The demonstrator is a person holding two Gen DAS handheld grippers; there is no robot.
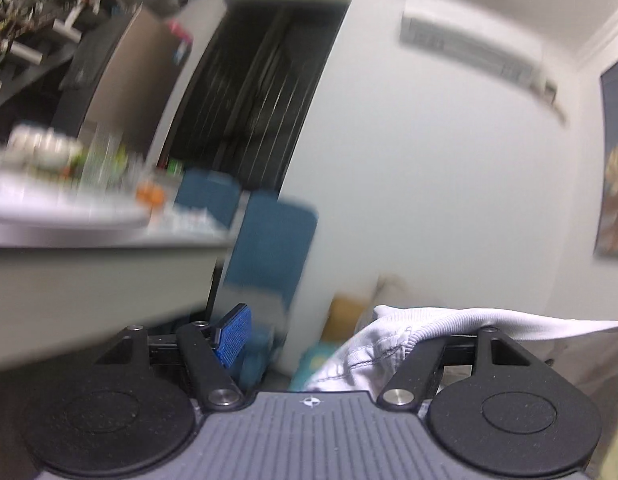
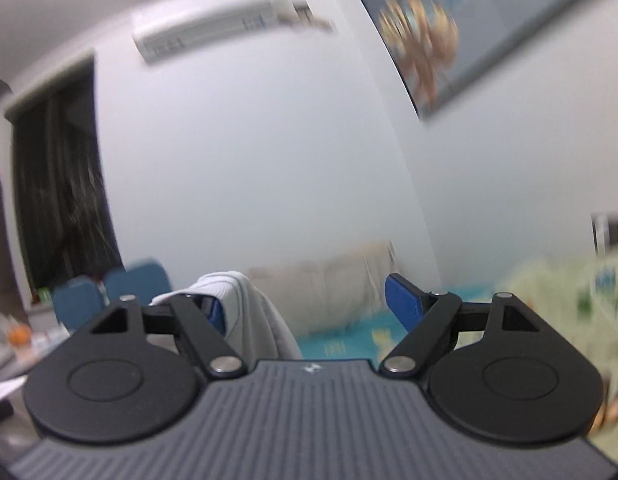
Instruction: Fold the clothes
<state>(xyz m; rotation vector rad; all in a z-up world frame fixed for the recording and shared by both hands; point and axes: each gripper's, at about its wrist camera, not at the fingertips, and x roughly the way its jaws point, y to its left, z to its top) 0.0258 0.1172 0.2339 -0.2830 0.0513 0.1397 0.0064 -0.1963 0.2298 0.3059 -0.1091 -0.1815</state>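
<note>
The white wall (image 1: pixel 429 168) fills most of both views, and both pictures are blurred. On it hangs an air conditioner (image 1: pixel 477 56), and beside it stands a dark doorway (image 1: pixel 261 92). At the right edge of the left wrist view there is a framed picture (image 1: pixel 617 176). On the left side a grey table (image 1: pixel 93 264) carries small things that are too blurred to name, and two blue chairs (image 1: pixel 269 252) stand behind it.

The white garment (image 1: pixel 409 340) is lifted up in the air, between the two tools. In the left wrist view it drapes over the right finger and hides it; a ribbed hem and a seam are visible there. In the right wrist view the same cloth hangs over the left finger and falls down in front of the body.

The left gripper (image 1: pixel 309 340) seems to be spread wide, its blue pad (image 1: pixel 233 334) standing free of the cloth. The right gripper (image 2: pixel 309 308) is also spread wide, with its right blue pad (image 2: pixel 403 306) bare.
</note>
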